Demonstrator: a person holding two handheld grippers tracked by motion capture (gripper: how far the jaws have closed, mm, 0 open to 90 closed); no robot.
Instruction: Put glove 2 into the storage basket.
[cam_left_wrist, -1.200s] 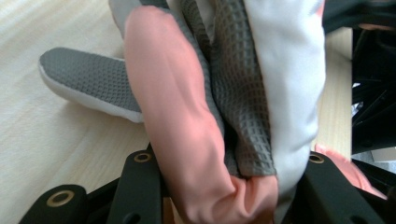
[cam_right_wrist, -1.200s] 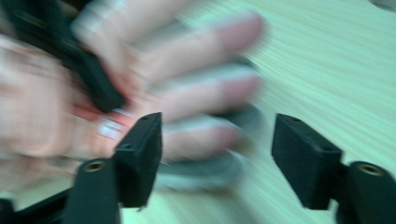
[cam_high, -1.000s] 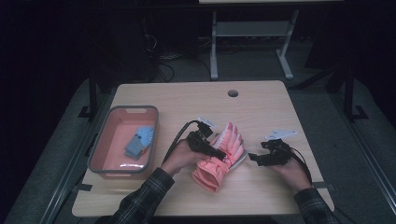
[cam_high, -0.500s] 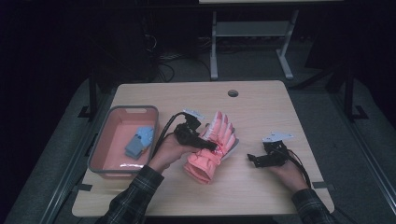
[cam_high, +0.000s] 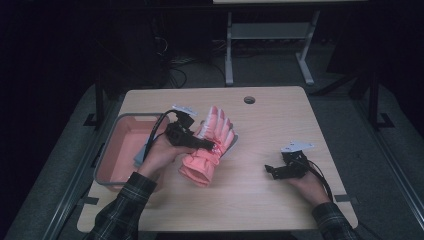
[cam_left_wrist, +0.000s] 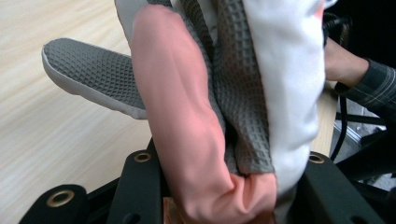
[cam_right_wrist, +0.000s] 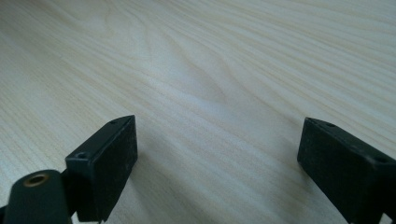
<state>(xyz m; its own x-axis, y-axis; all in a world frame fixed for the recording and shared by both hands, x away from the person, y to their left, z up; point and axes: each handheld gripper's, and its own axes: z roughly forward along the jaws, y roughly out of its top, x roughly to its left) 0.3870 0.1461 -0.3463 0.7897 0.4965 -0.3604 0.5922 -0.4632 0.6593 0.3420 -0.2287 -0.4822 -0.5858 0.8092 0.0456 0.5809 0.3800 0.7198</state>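
Padded salmon-pink glove (cam_high: 209, 147) with white and grey waffle-textured palm side, lying left of centre on the wooden bench (cam_high: 260, 200), fingers pointing far, cuff toward the near edge. In the left gripper view, same glove (cam_left_wrist: 187, 135) bunched up close, one grey fingertip sticking out to the left over the wood.

Grey-rimmed pink bin (cam_high: 116, 155) at the bench's left edge, just beside the glove; a small blue-grey item inside, mostly hidden behind the left hand (cam_high: 159, 156), so cannot tell what.

Left hand-held gripper (cam_high: 200, 145) clenched on the glove near its middle, fabric pinched between both black jaws. Right hand-held gripper (cam_high: 272, 170) well apart on the right, low over bare wood, released, jaws spread wide with nothing between them, held by the right hand (cam_high: 306, 186).
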